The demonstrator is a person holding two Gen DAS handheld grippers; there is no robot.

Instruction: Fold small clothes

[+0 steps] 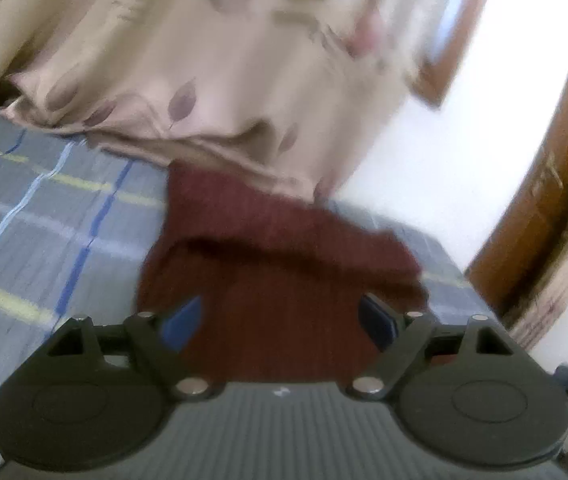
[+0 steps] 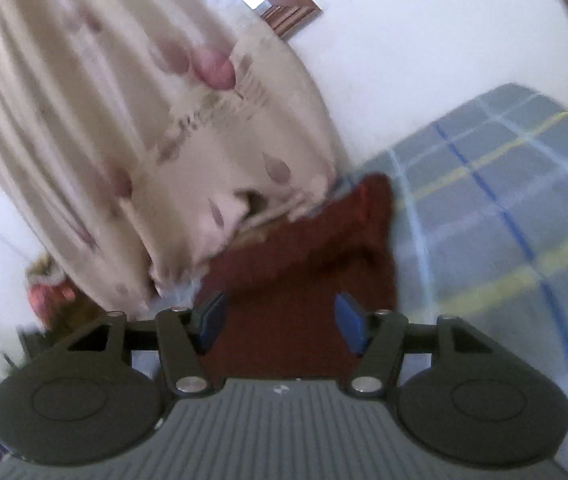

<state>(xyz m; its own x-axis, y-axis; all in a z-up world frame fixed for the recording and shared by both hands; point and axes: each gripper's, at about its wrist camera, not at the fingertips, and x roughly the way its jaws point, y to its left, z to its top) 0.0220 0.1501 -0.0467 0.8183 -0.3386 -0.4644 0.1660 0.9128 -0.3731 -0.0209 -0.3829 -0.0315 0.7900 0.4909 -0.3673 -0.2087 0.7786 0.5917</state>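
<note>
A dark red knitted garment lies on the grey checked bed sheet, partly folded over itself, its far edge by the curtain. My left gripper hovers over its near part with the blue pads wide apart, holding nothing. In the right wrist view the same garment runs away from my right gripper, which is also open over the near edge, blue pads apart. Both views are blurred.
A beige leaf-patterned curtain hangs down to the bed just behind the garment. A white wall and a brown wooden door frame stand at the right. The sheet stretches to the right in the right wrist view.
</note>
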